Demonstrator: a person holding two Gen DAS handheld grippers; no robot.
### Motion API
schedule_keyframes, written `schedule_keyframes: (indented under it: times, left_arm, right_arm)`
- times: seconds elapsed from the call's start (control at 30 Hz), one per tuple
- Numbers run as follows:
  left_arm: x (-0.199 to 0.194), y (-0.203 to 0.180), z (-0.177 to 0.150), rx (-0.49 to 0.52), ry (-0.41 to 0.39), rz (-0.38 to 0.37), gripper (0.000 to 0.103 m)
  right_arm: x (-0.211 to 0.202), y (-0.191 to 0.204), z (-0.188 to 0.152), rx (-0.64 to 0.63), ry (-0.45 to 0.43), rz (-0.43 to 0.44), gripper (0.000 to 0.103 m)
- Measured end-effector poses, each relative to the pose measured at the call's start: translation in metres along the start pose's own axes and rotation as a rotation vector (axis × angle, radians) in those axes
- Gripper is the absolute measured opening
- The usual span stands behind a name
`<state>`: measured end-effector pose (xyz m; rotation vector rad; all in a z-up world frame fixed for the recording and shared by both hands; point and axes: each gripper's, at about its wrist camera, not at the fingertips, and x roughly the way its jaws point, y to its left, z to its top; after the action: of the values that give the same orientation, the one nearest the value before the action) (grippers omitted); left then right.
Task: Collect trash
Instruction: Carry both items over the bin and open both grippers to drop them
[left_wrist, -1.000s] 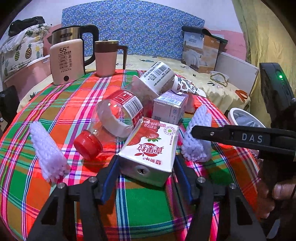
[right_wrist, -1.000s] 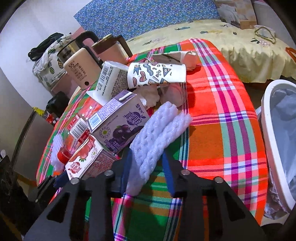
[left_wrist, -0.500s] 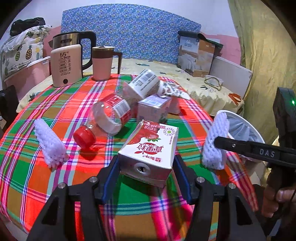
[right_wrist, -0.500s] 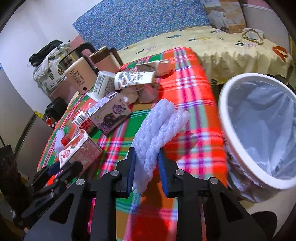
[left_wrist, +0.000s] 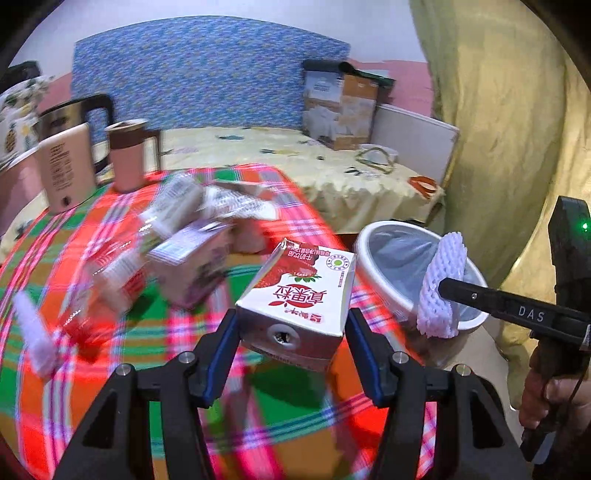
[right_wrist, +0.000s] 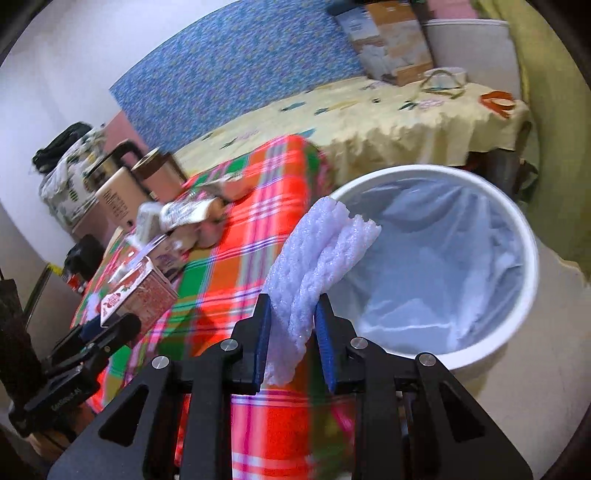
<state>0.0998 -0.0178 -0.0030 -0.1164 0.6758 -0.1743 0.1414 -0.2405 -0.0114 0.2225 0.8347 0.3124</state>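
My left gripper is shut on a red-and-white strawberry milk carton, held above the checked tablecloth near its right edge. My right gripper is shut on a white foam fruit net, held at the near rim of the white trash bin with its clear liner. In the left wrist view the foam net hangs over the bin. In the right wrist view the carton sits low at the left.
On the table lie a purple carton, a clear bottle with red cap, another foam net and more cartons. A kettle and a pink mug stand at the back. A bed with yellow cover lies behind.
Both grippers have lifted their loads and swung right toward the bin. The foam net went from the table to the bin's rim; the carton left the pile and hangs near the table's right edge.
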Motion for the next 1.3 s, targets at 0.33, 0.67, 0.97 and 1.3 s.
schedule_keyframes:
  times: [0.33, 0.67, 0.97, 1.3]
  left_arm:
    - [0.045, -0.058, 0.027, 0.095, 0.031, -0.115, 0.06]
    - [0.072, -0.092, 0.031, 0.156, 0.074, -0.179, 0.06]
    - [0.086, -0.111, 0.028, 0.197, 0.11, -0.198, 0.061]
    - [0.076, -0.107, 0.026, 0.183, 0.1, -0.203, 0.061]
  right_arm:
    - [-0.001, -0.045, 0.01, 0.035, -0.004, -0.121, 0.026]
    - [0.008, -0.071, 0.01, 0.029, 0.057, -0.159, 0.029]
    - [0.004, -0.081, 0.01, 0.044, 0.066, -0.172, 0.043]
    - [-0.006, -0.076, 0.011, 0.034, 0.031, -0.16, 0.055]
